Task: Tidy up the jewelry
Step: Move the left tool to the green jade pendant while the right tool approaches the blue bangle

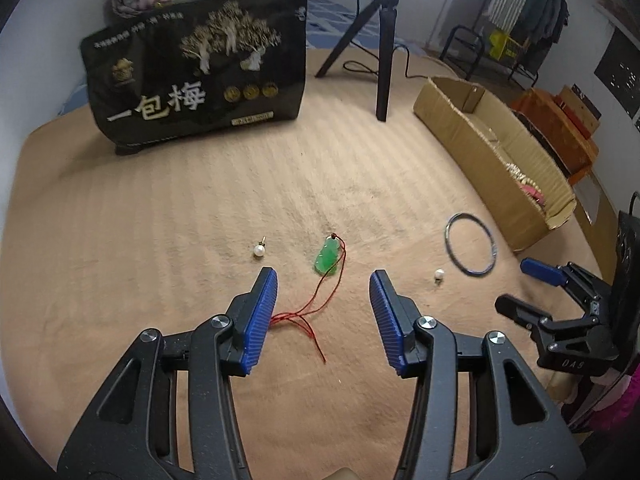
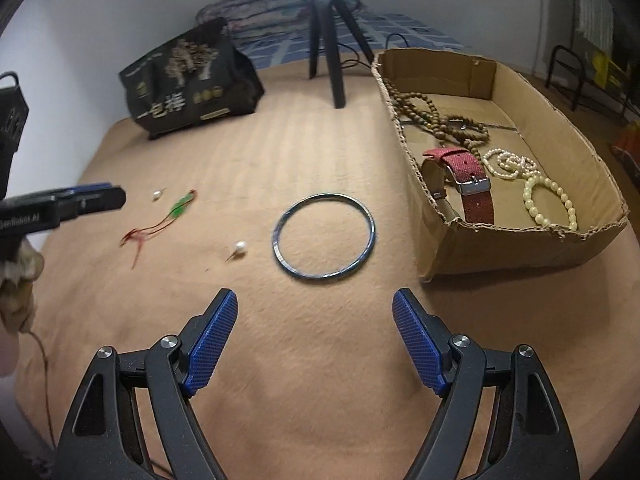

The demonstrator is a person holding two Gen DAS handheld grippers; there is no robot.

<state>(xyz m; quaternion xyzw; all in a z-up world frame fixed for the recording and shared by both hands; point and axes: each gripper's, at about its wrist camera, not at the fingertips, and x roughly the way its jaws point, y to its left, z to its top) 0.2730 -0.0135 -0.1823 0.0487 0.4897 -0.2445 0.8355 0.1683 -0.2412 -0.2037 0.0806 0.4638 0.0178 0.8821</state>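
The green carved jade pendant on red cord [image 1: 329, 258] is seen just ahead of the wide-open left gripper [image 1: 323, 290]; the right gripper [image 2: 314, 310], equally open, is aimed at the dark thin metal bangle [image 2: 324, 236].

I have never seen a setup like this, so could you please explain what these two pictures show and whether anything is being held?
There is no robot here: a person holds a two-finger gripper in each hand, and a fisheye camera on each one looks forward along its blue fingers. One picture comes from the left gripper, the other from the right gripper. Both are open and hold nothing.

On the tan blanket lie a green pendant on a red cord, two pearl earrings and a thin metal bangle. To the right, a cardboard box already holds a red-strapped watch, wooden beads and pearl strands. A black bag and a tripod stand behind.
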